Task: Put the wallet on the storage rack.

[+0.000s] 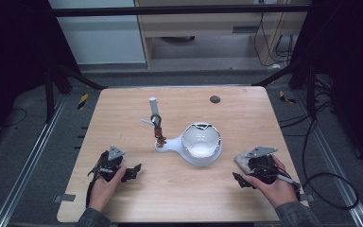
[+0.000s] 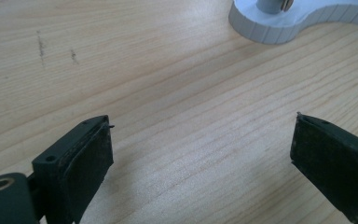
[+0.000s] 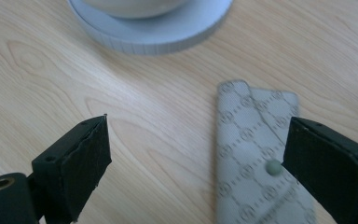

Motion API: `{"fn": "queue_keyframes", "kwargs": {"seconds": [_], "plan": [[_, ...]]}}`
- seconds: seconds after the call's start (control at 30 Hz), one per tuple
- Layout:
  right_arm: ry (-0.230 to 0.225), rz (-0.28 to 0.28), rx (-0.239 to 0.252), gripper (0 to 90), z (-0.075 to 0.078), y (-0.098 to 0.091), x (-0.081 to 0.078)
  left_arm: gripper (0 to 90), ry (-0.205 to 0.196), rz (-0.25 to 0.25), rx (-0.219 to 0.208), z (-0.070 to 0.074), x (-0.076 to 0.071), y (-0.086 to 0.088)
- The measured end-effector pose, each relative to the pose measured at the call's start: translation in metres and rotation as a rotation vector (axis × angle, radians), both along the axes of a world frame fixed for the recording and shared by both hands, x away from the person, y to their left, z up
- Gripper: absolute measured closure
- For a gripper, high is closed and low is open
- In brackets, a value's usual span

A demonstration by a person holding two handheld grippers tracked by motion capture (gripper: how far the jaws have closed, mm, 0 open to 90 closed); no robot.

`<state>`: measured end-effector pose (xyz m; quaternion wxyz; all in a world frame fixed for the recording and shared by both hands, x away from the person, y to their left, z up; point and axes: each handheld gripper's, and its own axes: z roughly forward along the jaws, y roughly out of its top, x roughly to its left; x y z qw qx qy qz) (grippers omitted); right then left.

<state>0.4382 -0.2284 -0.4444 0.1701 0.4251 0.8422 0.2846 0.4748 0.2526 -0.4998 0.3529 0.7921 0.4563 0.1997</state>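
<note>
2 grippers on the table, 1 per hand. Left gripper [image 1: 133, 171] low over bare wood at the near left, jaws spread wide, nothing between them; in the left gripper view, just tabletop ahead and the rounded end of the white stand [image 2: 279, 25] at the top edge. Right gripper [image 1: 242, 180] at the near right, jaws released, not pressing on anything. 1 grey patterned pouch [image 3: 256, 154] flat on the wood, with 1 small round snap; in the right gripper view, its right edge under the right jaw, rest of it between the jaws. 1 white stand with 1 white bowl [image 1: 201, 142] at table centre, 1 upright post [image 1: 153, 105] rising from its narrow left end. 1 dark round spot [image 1: 214, 99] near the far edge. Table [image 1: 123, 109] of light wood.
</note>
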Motion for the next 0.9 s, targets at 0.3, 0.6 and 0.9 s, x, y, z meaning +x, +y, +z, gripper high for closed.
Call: {"fn": "queue_keyframes", "kwargs": {"seconds": [0.3,0.6,0.9], "plan": [[0.105,-0.022,-0.079,8.2,0.009,-0.017,0.01,4.3,0.018,0.017,0.021,-0.008,0.006,0.001],[0.179,-0.048,-0.121,10.4,0.012,-0.031,0.021,2.2,0.016,0.014,0.042,-0.009,0.005,0.001],[0.238,-0.075,-0.122,10.5,0.005,-0.044,0.022,1.4,0.016,0.024,0.042,-0.009,0.005,0.0]]}}
